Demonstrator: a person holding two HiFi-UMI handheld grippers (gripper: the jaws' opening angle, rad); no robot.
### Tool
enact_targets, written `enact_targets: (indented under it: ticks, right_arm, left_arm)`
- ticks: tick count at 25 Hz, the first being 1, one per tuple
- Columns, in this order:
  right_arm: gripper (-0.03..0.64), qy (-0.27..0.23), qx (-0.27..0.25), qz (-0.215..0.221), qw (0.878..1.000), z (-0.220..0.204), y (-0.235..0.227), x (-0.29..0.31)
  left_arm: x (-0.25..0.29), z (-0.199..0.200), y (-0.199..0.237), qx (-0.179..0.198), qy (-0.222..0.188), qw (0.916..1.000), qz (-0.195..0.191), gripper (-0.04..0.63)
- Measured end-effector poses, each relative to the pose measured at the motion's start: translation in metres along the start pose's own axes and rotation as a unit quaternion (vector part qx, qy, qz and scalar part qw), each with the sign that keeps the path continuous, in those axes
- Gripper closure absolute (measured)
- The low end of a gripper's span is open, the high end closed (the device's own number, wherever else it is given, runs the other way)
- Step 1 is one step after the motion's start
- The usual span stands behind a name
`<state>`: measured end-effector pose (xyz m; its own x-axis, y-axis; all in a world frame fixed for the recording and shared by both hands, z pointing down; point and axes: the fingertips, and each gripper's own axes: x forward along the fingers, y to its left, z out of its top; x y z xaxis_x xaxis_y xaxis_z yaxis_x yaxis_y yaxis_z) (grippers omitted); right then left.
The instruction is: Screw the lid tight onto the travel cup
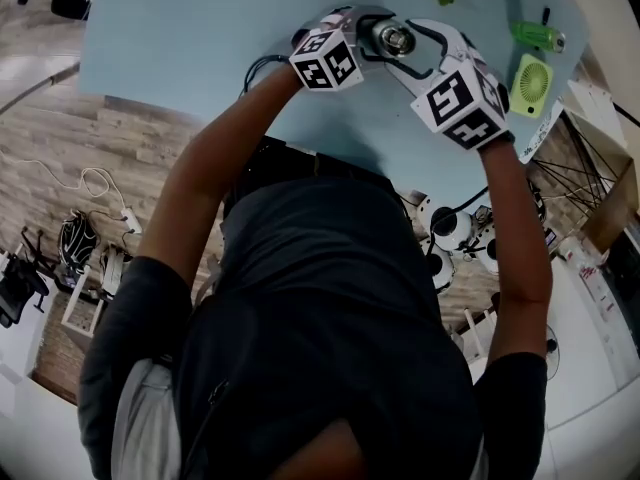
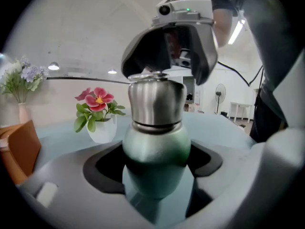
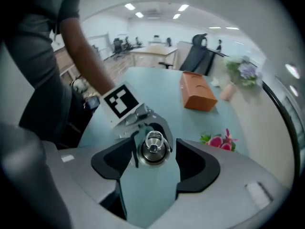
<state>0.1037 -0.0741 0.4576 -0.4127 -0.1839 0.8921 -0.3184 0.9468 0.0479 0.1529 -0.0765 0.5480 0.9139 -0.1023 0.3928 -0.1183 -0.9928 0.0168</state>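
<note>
My left gripper [image 1: 366,36] is clamped on the green body of the travel cup [image 2: 156,149], which stands on the pale blue table [image 1: 200,38] at the centre of the left gripper view. The steel lid [image 2: 156,101] already sits on the neck, with only a thin dark seam showing. My right gripper [image 2: 167,56], at upper centre, straddles the lid with its jaws spread and gripping nothing. I judge the tightening turns are still to do. I cannot tell how snug the thread is.

Pale blue worktop [image 1: 180,38] carries a potted plant [image 2: 97,113] with pink flowers, an orange box [image 3: 198,92], and a vase [image 2: 19,87] of purple flowers. A small green fan [image 1: 532,85] lies flat near the right edge. White cable [image 1: 95,188] lies on the wooden floor [image 1: 60,118].
</note>
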Motion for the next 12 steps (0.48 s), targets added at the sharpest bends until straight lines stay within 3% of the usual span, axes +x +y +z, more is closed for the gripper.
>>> enact_targets:
  ticks: [2, 4, 6, 7, 9, 12]
  right_arm:
    - [0.348, 0.049, -0.112, 0.045, 0.992, -0.008, 0.004, 0.004]
    - [0.350, 0.084, -0.212, 0.071, 0.971, -0.014, 0.006, 0.009]
    - [0.353, 0.103, -0.276, 0.083, 0.952, -0.018, 0.006, 0.015]
    - [0.374, 0.106, -0.291, 0.085, 0.947, -0.018, 0.006, 0.017]
    - [0.374, 0.100, -0.281, 0.082, 0.951, -0.018, 0.005, 0.018]
    - [0.376, 0.072, -0.194, 0.052, 0.977, -0.017, 0.004, 0.019]
  left_arm:
    - [0.000, 0.001, 0.000, 0.000, 0.000, 1.0000, 0.000, 0.167]
    - [0.000, 0.002, 0.000, 0.000, 0.000, 1.0000, -0.001, 0.167]
    - [0.000, 0.002, 0.000, 0.001, 0.000, 1.0000, -0.002, 0.167]
    - [0.000, 0.002, 0.000, 0.001, 0.000, 1.0000, -0.002, 0.167]
    - [0.000, 0.001, 0.000, 0.003, -0.001, 1.0000, -0.004, 0.167]
    - [0.000, 0.001, -0.001, 0.003, -0.001, 1.0000, -0.007, 0.167]
